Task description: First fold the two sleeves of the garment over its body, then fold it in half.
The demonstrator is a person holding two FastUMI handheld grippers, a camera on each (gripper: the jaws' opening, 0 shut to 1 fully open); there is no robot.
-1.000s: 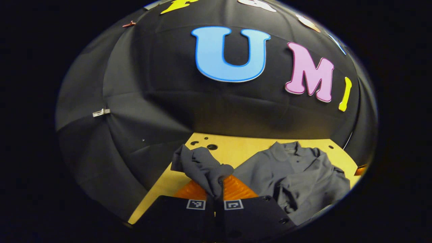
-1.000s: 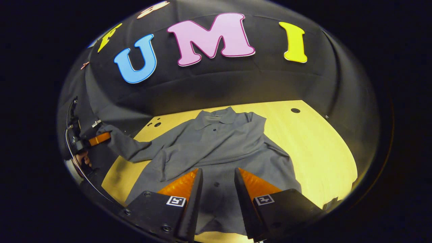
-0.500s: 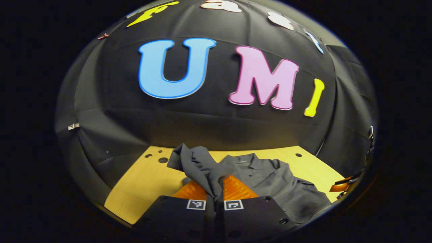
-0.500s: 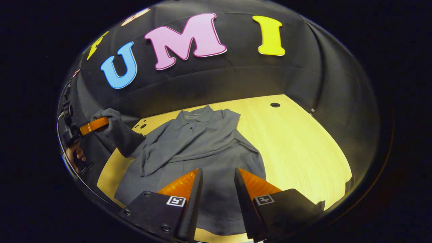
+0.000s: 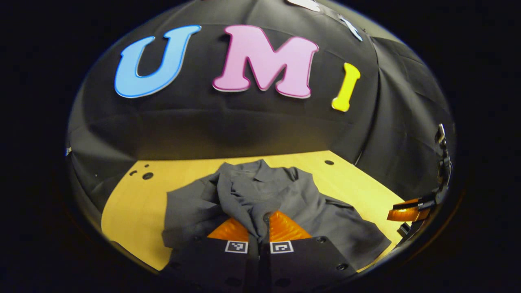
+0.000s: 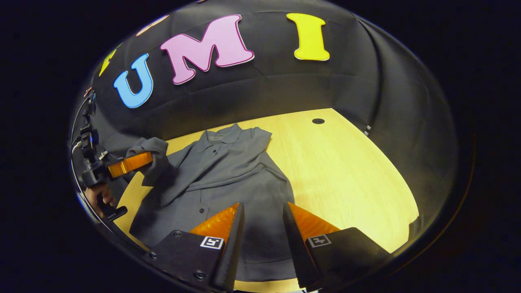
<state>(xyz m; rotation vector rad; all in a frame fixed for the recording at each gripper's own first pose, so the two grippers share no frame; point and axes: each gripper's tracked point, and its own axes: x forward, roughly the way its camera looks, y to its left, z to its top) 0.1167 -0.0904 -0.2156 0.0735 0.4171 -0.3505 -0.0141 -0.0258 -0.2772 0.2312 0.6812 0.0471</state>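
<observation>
A grey collared shirt (image 6: pixel 228 171) lies on the wooden table (image 6: pixel 346 171), collar toward the far wall. One sleeve lies folded across the chest. My left gripper (image 5: pixel 260 221) is shut on the other sleeve (image 5: pixel 240 195) and holds it raised over the shirt's body (image 5: pixel 325 219). In the right gripper view that left gripper (image 6: pixel 148 160) appears at the left with the sleeve (image 6: pixel 156 162) draped from it. My right gripper (image 6: pixel 262 213) hangs open just above the shirt's lower front, with nothing between its fingers. In the left gripper view it shows at the right edge (image 5: pixel 407 211).
The table (image 5: pixel 134 203) has small round holes near its far left corner (image 5: pixel 147 176) and one near the far right (image 6: pixel 318 121). The black cloth wall closes in the back and sides. Bare wood stretches to the right of the shirt.
My left gripper has carried the sleeve rightward, from beyond the table's left edge to above the shirt's body. The right gripper stays open and has drifted slightly.
</observation>
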